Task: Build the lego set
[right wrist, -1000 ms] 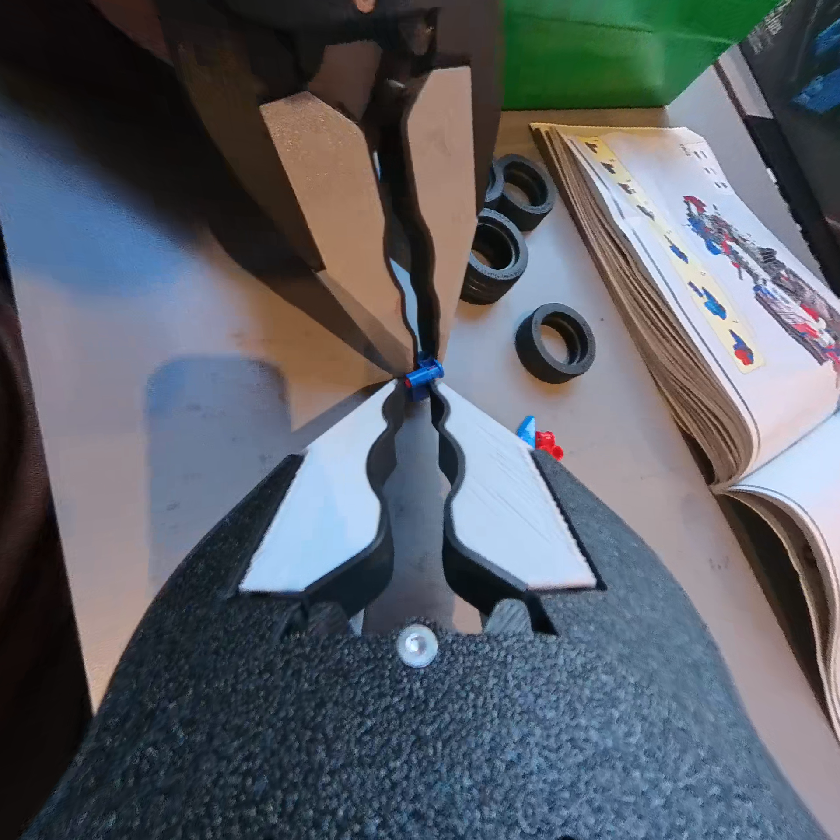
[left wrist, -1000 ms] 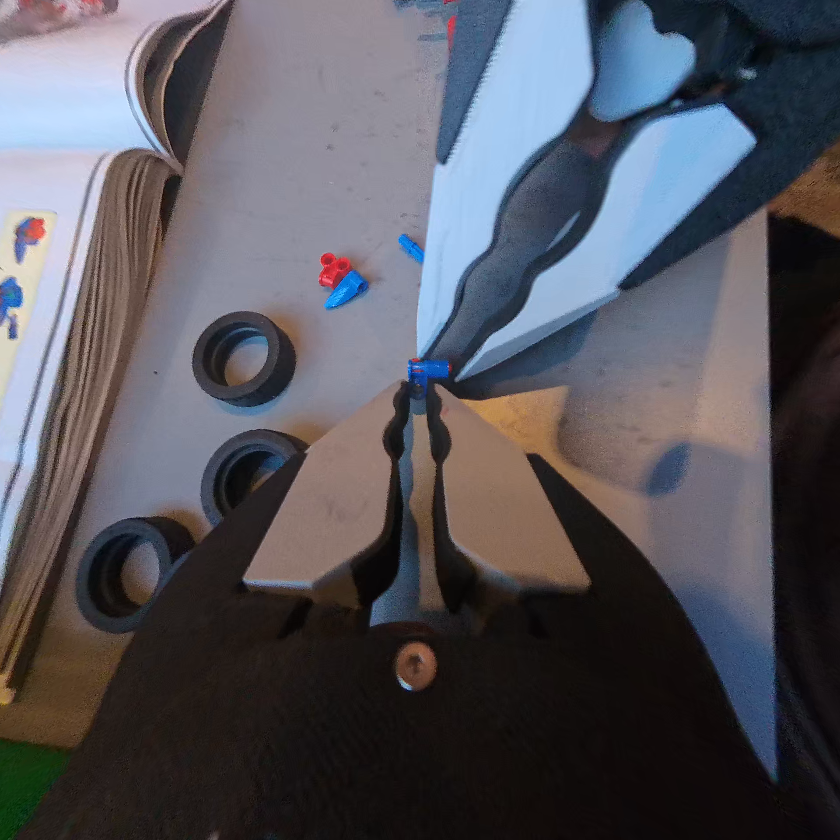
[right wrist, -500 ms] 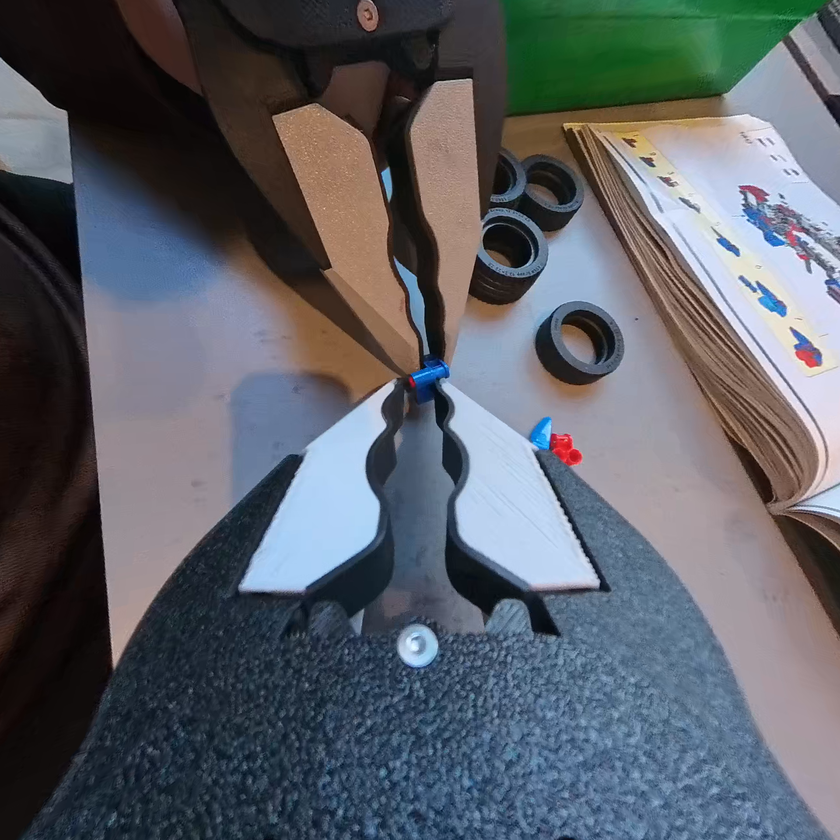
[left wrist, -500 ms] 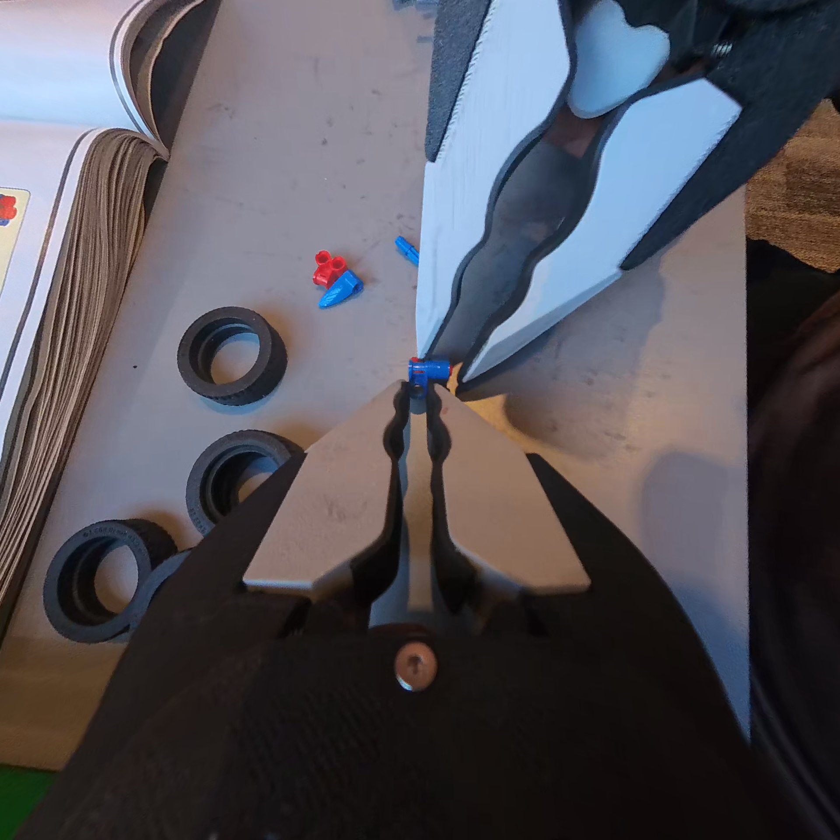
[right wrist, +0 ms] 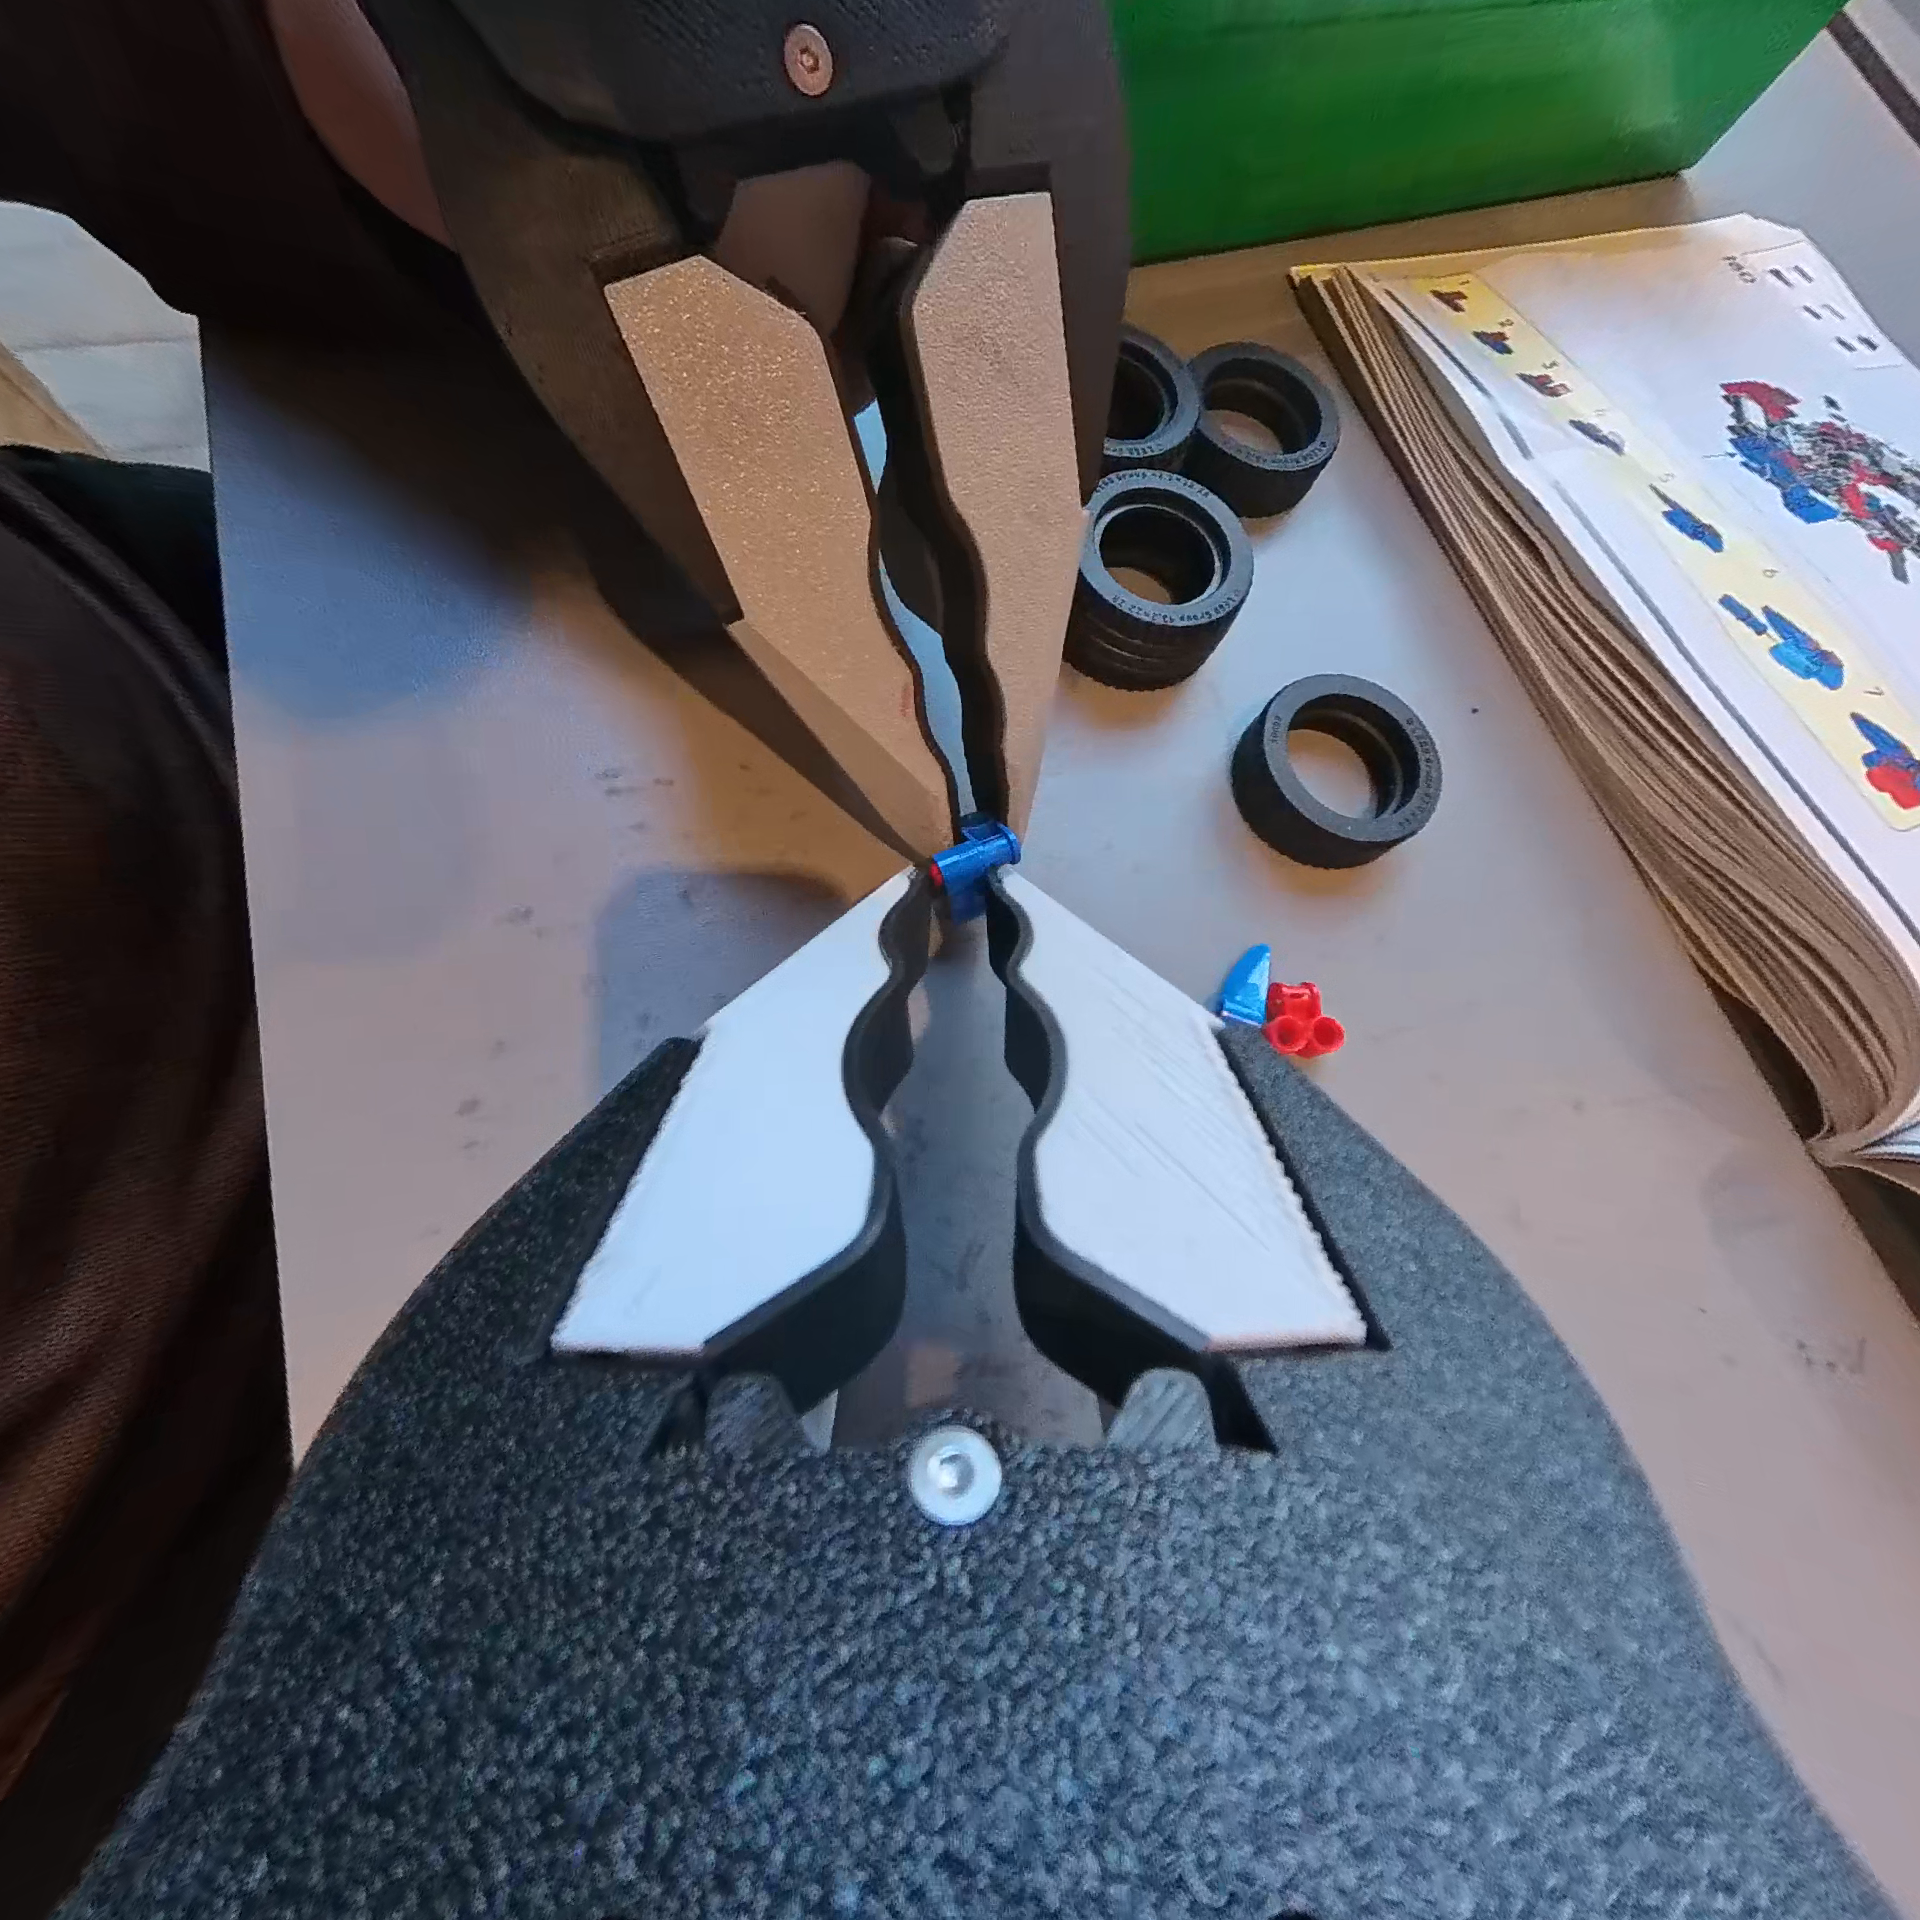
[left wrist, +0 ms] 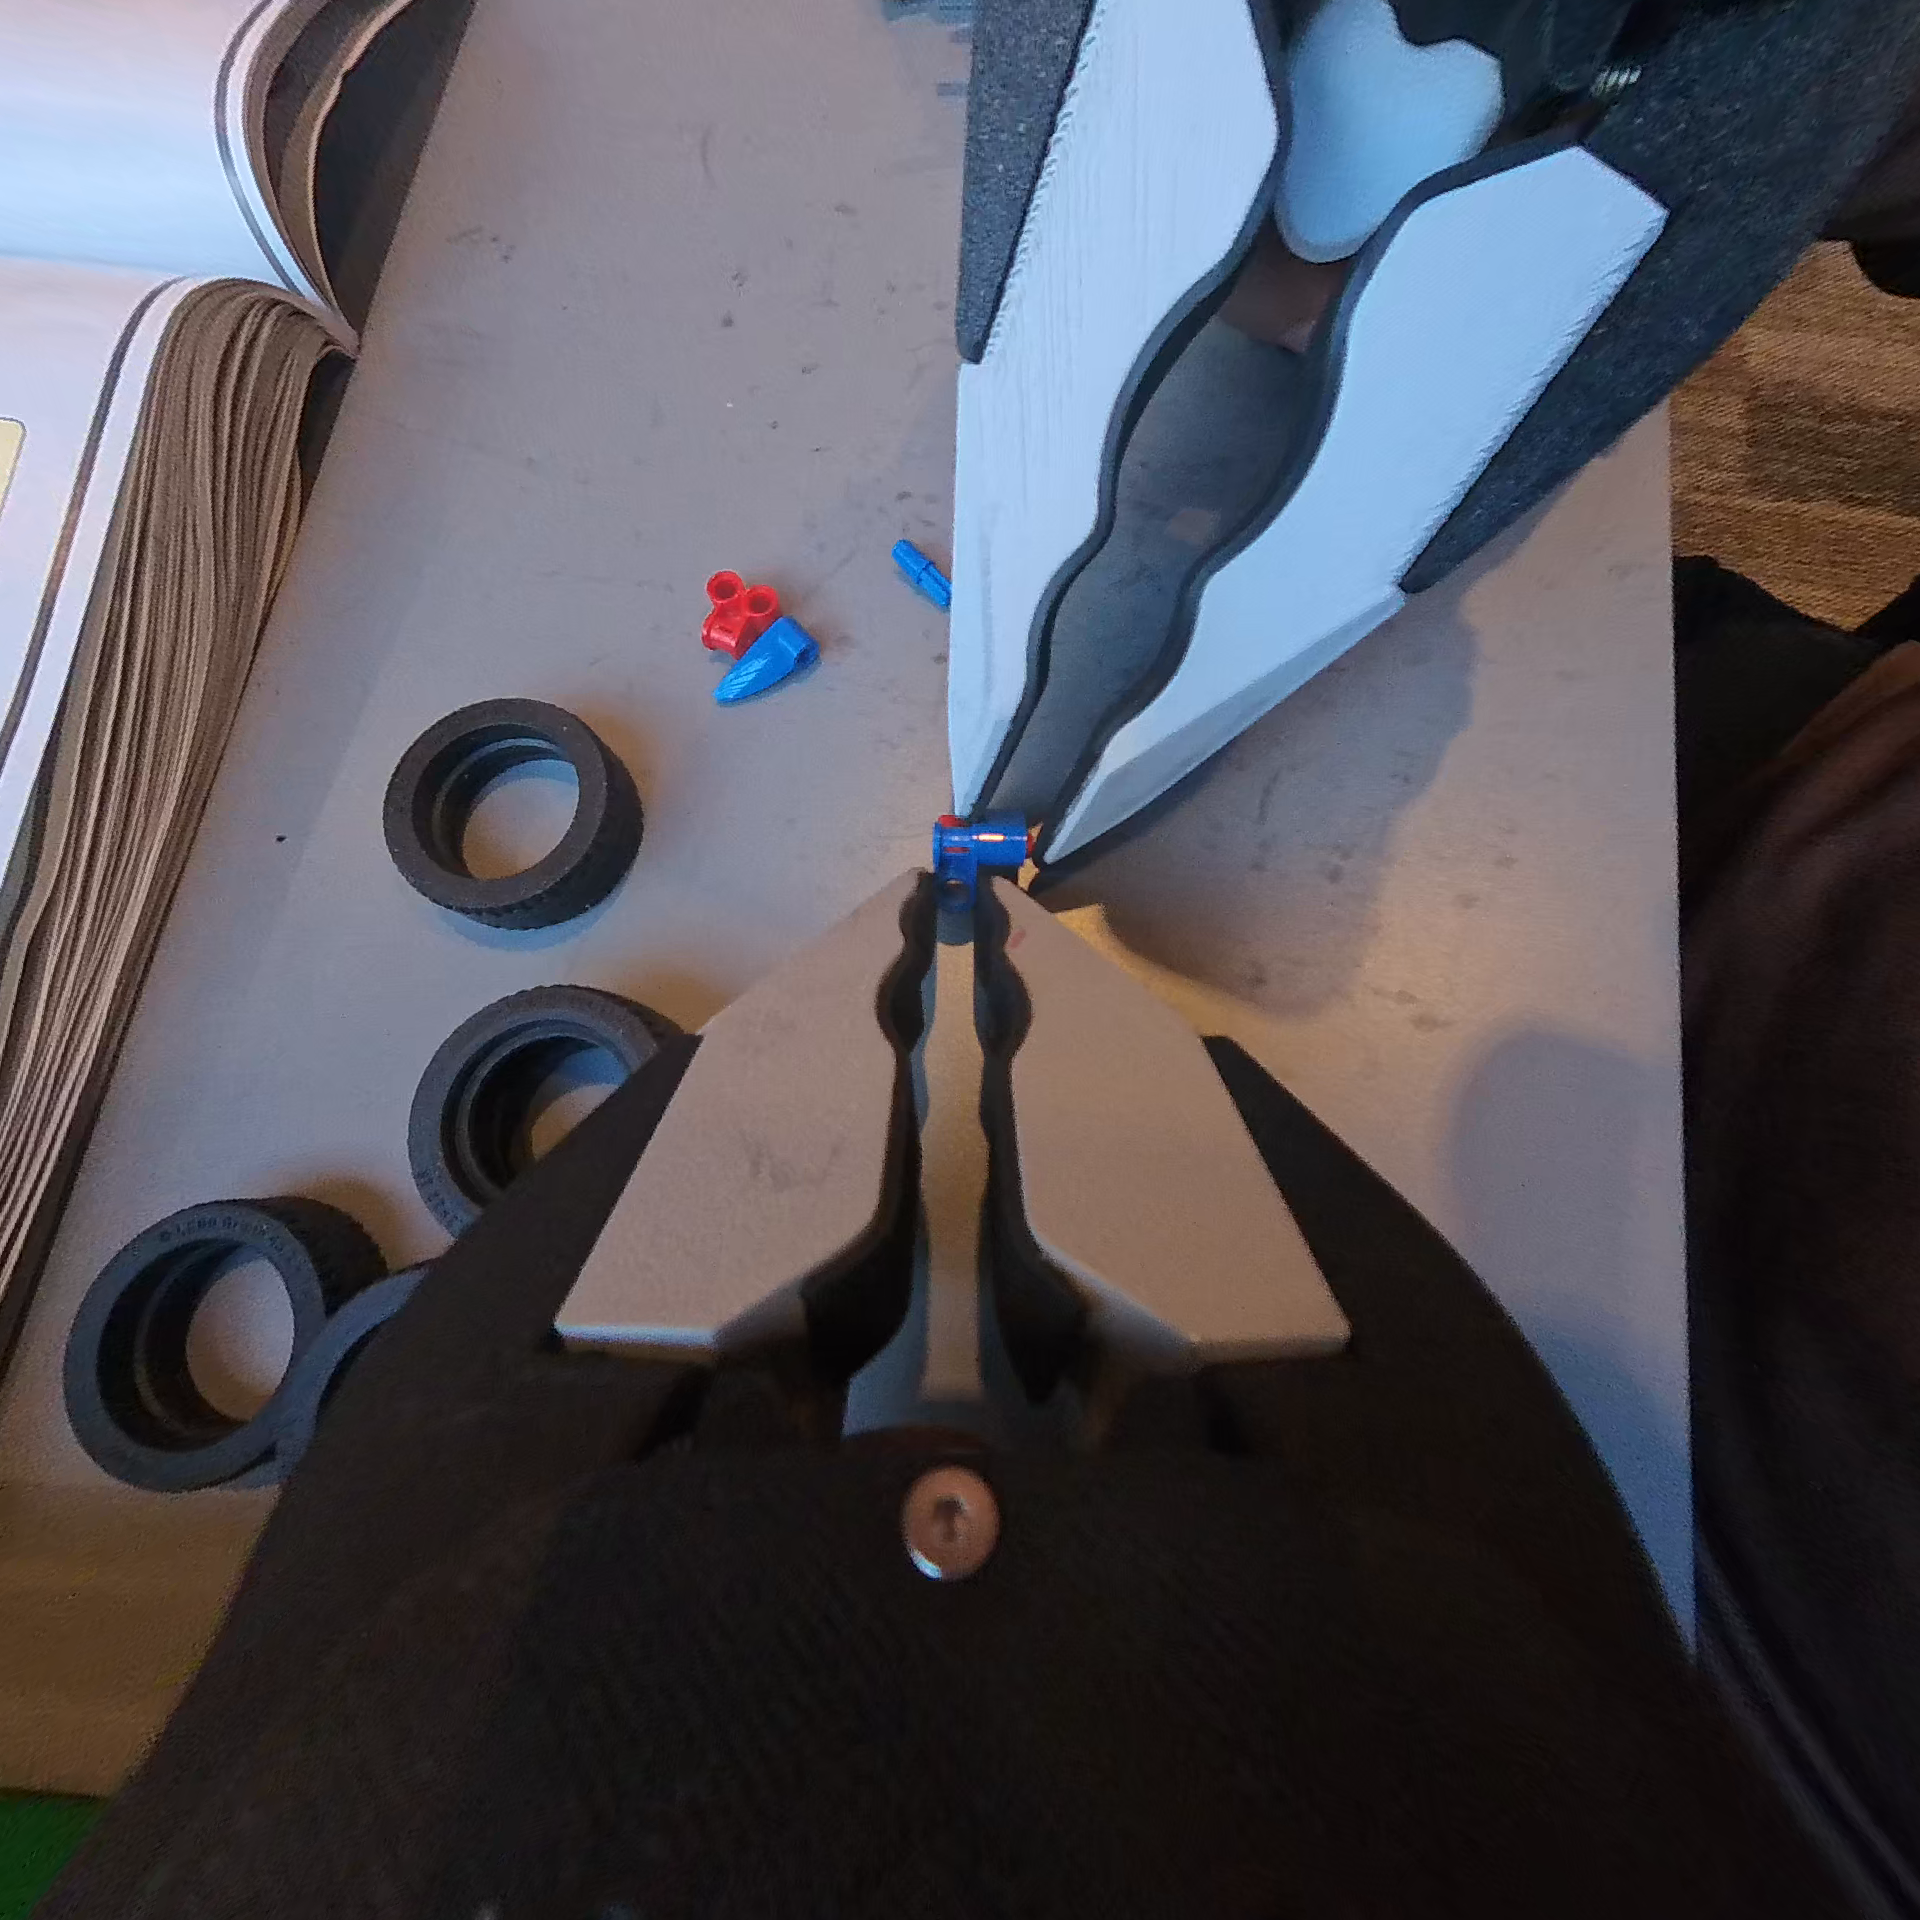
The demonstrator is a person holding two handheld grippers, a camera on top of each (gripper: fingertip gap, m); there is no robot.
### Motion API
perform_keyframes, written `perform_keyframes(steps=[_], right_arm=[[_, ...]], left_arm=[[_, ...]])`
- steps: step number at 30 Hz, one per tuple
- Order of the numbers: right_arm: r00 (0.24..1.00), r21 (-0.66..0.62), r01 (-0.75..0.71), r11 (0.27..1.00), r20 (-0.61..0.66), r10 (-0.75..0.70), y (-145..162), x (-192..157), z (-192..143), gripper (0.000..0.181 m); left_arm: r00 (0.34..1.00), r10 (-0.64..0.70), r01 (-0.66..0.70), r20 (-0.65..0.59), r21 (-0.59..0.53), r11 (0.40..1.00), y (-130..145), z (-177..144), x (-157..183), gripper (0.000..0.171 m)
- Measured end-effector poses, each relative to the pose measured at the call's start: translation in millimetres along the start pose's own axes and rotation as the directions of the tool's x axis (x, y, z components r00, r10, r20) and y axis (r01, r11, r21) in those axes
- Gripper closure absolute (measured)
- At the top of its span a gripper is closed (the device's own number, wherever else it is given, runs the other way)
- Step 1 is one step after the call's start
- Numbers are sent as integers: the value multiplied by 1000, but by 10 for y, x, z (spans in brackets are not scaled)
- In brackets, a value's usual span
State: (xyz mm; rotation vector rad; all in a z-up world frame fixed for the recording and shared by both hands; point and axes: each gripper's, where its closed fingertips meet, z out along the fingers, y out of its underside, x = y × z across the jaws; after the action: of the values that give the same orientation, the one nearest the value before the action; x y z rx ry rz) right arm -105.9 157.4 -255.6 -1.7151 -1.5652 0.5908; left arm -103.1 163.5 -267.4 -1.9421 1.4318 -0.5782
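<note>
**Two-gripper hold on small blue connector, mid-air above worktop**

I have the left gripper [left wrist: 961,904] nearly shut, tips pinching the blue connector [left wrist: 977,847]. My right gripper [right wrist: 956,894] meets it tip to tip, jaws narrowed onto the same piece; a red pin end [right wrist: 938,879] shows at one side. Both hold it above the worktop [right wrist: 468,831], near its middle.

Risks, as I judge them: the grip area is tiny, so any twist between my hands could flick the piece away. Loose red piece [left wrist: 738,611], blue cone [left wrist: 767,663], blue pin [left wrist: 921,571] and tyres [left wrist: 511,810] lie close below; a drop could scatter them toward the manual [right wrist: 1662,582].
</note>
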Motion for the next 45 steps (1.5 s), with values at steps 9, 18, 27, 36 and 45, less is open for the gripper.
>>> perform_keyframes(steps=[9,18,27,36,45], right_arm=[[1000,-7,19,1000,1,-19,-5,-36,10,173],[997,-12,-25,1000,70,26,-23,-64,39,174],[994,-32,2,999,111,1,-24,-98,56,174],[999,-47,49,998,4,-49,5,-72,75,172],[977,-41,165,985,-127,-169,6,-15,-15,158]], left_arm=[[999,46,-46,10,-11,999,18,-18,40,168],[995,97,-97,18,-14,995,37,-41,55,168],[991,132,-131,9,-11,991,52,-59,72,168],[988,144,-145,56,3,989,41,-52,15,167],[964,252,-254,85,12,967,19,-35,6,167]])
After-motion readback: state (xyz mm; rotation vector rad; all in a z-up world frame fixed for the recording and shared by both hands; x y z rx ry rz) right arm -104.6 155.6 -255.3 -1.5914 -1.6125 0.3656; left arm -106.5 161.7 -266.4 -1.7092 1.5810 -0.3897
